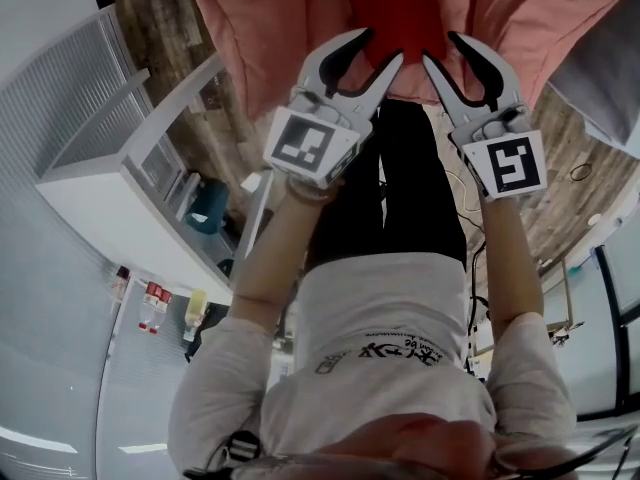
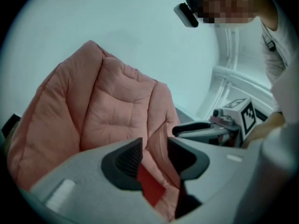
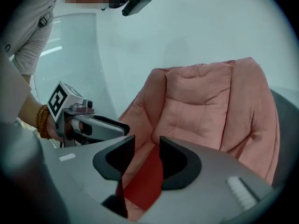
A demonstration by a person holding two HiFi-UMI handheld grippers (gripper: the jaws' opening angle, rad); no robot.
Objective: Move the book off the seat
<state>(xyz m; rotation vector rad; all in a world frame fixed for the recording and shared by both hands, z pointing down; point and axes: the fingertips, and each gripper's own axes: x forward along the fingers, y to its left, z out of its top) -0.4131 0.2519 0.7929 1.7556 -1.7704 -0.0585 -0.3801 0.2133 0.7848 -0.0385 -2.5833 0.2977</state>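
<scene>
We have yet to grip the book [image 1: 396,3], which lies on the seat [image 1: 265,38] at twelve o'clock before our left gripper [image 1: 382,50] and right gripper [image 1: 440,50], jaws apart, empty.

A wood-grain floor [image 1: 165,38] runs beneath a white shelf unit [image 1: 100,183] at the left; a teal object [image 1: 208,206] sits just beside the unit; red-capped bottles [image 1: 153,306] stand nearby with a yellow bottle [image 1: 195,310]; a looped cable [image 1: 580,172] lies at the right
</scene>
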